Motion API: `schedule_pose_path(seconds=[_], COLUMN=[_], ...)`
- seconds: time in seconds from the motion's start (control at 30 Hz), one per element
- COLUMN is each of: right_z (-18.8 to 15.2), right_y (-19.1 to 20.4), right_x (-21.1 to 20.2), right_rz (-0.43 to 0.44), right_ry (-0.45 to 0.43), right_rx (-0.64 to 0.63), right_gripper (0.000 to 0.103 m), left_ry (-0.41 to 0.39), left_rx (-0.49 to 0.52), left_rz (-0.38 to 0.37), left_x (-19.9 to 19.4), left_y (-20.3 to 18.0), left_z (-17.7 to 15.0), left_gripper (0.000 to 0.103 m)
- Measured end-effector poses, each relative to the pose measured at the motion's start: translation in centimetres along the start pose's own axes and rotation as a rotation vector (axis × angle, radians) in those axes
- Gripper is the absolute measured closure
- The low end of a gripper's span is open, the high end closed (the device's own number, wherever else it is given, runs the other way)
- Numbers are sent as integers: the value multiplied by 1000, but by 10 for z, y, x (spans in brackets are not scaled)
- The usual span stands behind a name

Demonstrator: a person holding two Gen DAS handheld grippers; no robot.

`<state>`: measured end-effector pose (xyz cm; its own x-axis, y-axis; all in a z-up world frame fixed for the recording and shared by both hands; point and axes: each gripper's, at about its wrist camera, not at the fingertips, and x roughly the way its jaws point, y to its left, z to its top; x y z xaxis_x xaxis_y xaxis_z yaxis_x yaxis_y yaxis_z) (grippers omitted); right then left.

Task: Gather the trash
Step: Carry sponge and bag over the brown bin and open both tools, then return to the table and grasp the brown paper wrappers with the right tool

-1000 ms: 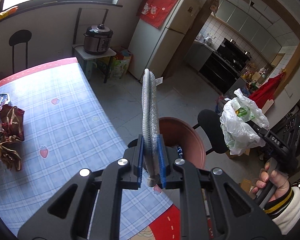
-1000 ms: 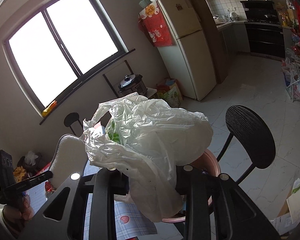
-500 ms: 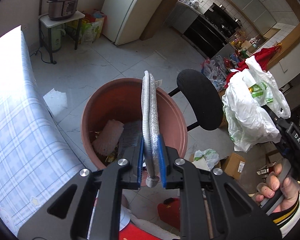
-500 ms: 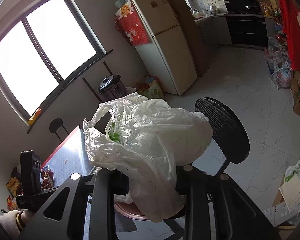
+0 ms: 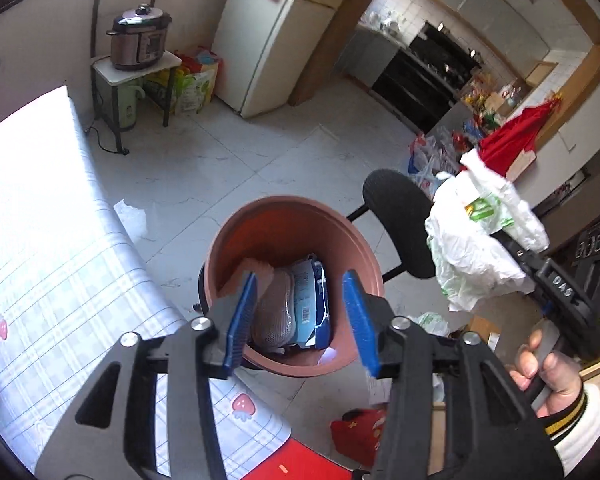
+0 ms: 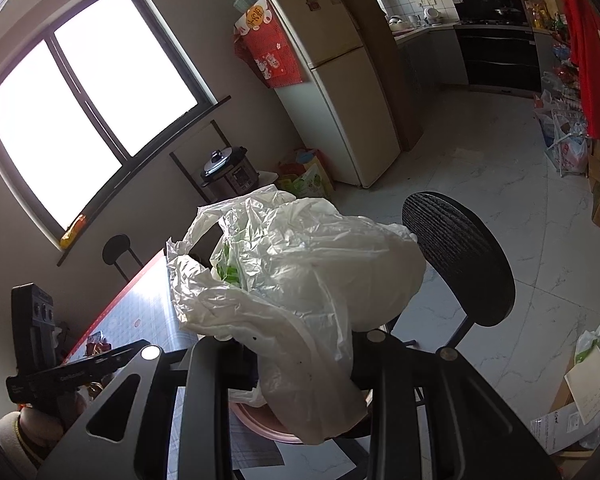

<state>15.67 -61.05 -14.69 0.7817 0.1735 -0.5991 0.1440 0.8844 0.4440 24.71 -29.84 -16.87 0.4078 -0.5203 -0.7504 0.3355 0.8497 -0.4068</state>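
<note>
Plastic bag (image 6: 300, 280): we are holding it clamped between the fingers of the right gripper (image 6: 304, 364), and it is billowing up and forward from them, hiding the fingertips in the right wrist view.
Bag's look: we are seeing thin, crumpled, white translucent film with green print showing through near its upper left fold; in the left wrist view the same bag (image 5: 476, 240) is hanging off the gripper's front, with a green patch near its top.
Bag's place: we are carrying it in the air, to the right of the bin (image 5: 292, 280) and beside the black chair (image 5: 400, 220), not over the bin's opening.
Left gripper (image 5: 300, 312): we are holding it with its blue pads (image 5: 240, 320) spread wide apart and nothing between them, directly above the bin.
Bin: we are looking down into a reddish-brown round bin standing on the floor just beside the table edge; inside, a grey mesh-textured item (image 5: 274, 312) and a blue and white packet (image 5: 310, 304) are lying side by side.
Table (image 5: 40, 260): we are seeing a blue checked cloth with strawberry prints, to the left of the bin.
Right hand (image 5: 548, 376): we are gripping the right tool's handle, with a striped cuff showing at the wrist.
</note>
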Motion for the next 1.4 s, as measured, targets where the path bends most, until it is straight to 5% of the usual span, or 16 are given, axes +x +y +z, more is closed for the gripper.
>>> schedule_pose_path(seconds=[0.1,0.3,0.43,0.57,0.87,1.03,1.13,1.2,1.3,1.4], right_z=[-1,-3,-11,-21,-38,-37,-34,-31,-27,-29], right_y=[6,21,33,42,61,65,70,76,82,84], right_x=[8,35,57,76,121,123,116,109,99,92], right_rz=[6,-19,-60,-61,-99,-154,-168,-180,-210,-241], right_ry=[15,81,148,192,286,278,247,209,170,168], right_rx=[-11,-54,-96,-125,-226,-128,-70,-61,-50,-46], right_gripper=[75,75,75,75,75,71,54,19,6,5], left_ry=[-110,-286,-393,-426,-421,-408,-427,-422,-421,-409], left_rx=[-30,-112,-188,-281,-419,-463,-467,-460,-458,-429], left_rz=[65,284,477,580,653,622,600,600,563,548], left_x=[-46,-129,-178,-211,-249,-264,-278,-281,-284,-281], left_y=[20,69,97,120,128,155,169,177,184,184], left_z=[-9,-34,-53,-72,-127,-148,-149,-146,-143,-140], left_gripper=[45,19,12,12,12,12,12,12,12,12])
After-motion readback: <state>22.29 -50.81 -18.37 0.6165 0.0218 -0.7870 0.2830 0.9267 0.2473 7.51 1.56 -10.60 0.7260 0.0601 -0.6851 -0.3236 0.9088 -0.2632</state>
